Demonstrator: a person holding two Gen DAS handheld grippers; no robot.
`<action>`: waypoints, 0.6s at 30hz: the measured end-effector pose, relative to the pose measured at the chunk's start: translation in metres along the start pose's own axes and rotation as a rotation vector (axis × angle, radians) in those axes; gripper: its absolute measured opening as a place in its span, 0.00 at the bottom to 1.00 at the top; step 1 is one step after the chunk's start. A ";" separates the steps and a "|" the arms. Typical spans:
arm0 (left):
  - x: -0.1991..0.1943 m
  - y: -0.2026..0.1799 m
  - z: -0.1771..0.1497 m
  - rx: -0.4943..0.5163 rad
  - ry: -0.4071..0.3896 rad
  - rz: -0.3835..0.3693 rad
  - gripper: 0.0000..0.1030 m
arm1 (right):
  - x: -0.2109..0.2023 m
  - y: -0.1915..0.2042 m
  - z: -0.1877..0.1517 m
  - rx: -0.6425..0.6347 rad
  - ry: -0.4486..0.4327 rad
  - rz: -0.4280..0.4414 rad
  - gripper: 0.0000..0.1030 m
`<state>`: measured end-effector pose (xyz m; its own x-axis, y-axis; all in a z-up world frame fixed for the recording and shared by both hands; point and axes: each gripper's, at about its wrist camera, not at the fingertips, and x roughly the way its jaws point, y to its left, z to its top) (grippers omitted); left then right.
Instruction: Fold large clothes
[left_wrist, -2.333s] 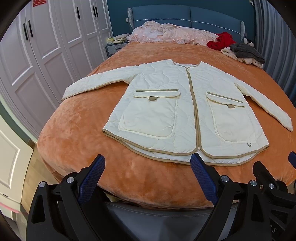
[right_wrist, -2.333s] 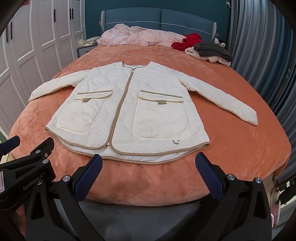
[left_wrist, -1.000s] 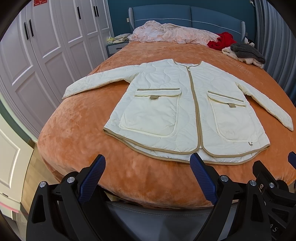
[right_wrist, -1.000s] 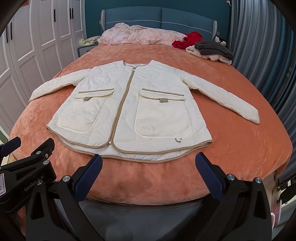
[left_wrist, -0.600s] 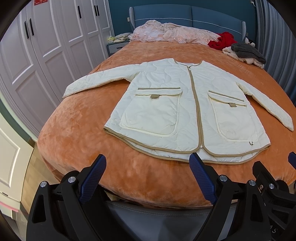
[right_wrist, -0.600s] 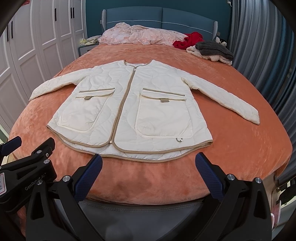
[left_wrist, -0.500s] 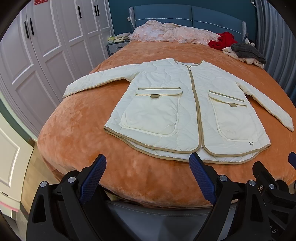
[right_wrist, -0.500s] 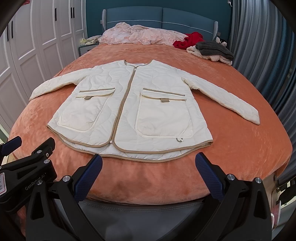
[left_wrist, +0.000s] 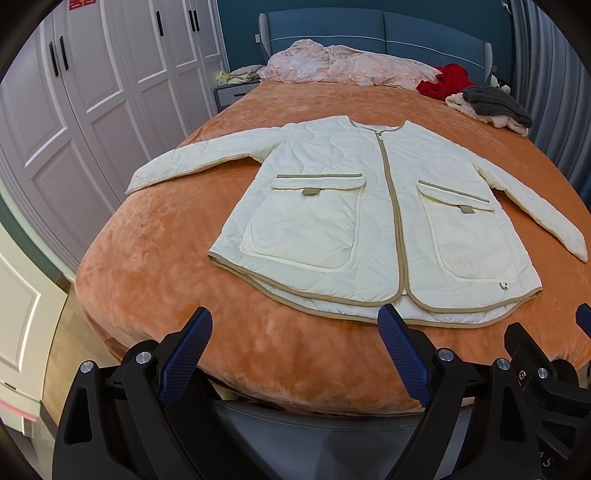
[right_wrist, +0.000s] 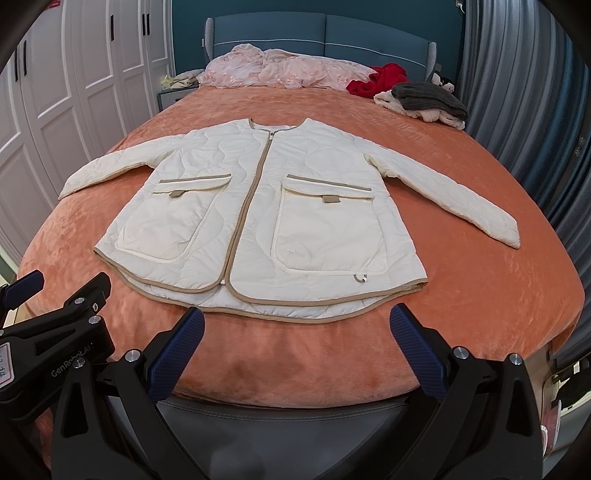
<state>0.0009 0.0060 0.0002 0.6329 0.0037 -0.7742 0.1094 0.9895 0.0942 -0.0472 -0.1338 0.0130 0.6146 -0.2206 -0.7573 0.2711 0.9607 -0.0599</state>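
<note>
Jacket: the cream quilted jacket (left_wrist: 373, 218) (right_wrist: 258, 218) lies flat and face up on the orange bed cover (left_wrist: 155, 266) (right_wrist: 498, 295), zipped, both sleeves stretched out sideways, tan-trimmed hem toward the cameras.
Left gripper: the left gripper (left_wrist: 295, 325) is held low at the foot of the bed, pointing along the bed at the jacket; its blue-padded fingers (left_wrist: 186, 349) stand wide apart with nothing between them, short of the hem and not touching it.
Right gripper: the right gripper (right_wrist: 295, 325) sits just beside the left one at the same height, aimed the same way; its jaws are also spread wide and empty, tips just short of the hem.
Left side: white wardrobe doors (left_wrist: 92, 92) run along the bed; a small bedside cabinet (left_wrist: 232, 90) stands by the headboard.
Far end: a pink crumpled blanket (left_wrist: 332, 68) (right_wrist: 280, 68) lies against the blue headboard (left_wrist: 384, 26).
Right side: a red garment (left_wrist: 448, 79) (right_wrist: 376, 83) and a grey and cream pile (left_wrist: 491, 105) (right_wrist: 424, 99) lie well apart from the jacket; a pleated curtain (right_wrist: 524, 92) hangs beyond.
In the way: nothing lies between either gripper and the hem.
Change: compared with half a second ago, the jacket and both grippers sit almost exactly as they were; over the last two seconds both views crept slightly closer to the hem.
</note>
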 end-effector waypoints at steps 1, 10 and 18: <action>0.000 0.000 0.000 0.000 0.000 0.000 0.85 | 0.000 -0.001 0.000 0.000 -0.001 0.000 0.95; 0.007 0.005 -0.006 -0.005 0.007 0.005 0.85 | 0.001 0.001 0.000 -0.004 0.000 -0.001 0.95; 0.013 0.000 -0.003 0.010 0.011 0.022 0.85 | 0.011 0.011 -0.006 -0.020 -0.002 0.002 0.95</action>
<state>0.0066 0.0069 -0.0117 0.6270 0.0273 -0.7785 0.1033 0.9876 0.1179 -0.0422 -0.1244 0.0000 0.6170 -0.2188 -0.7560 0.2548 0.9644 -0.0712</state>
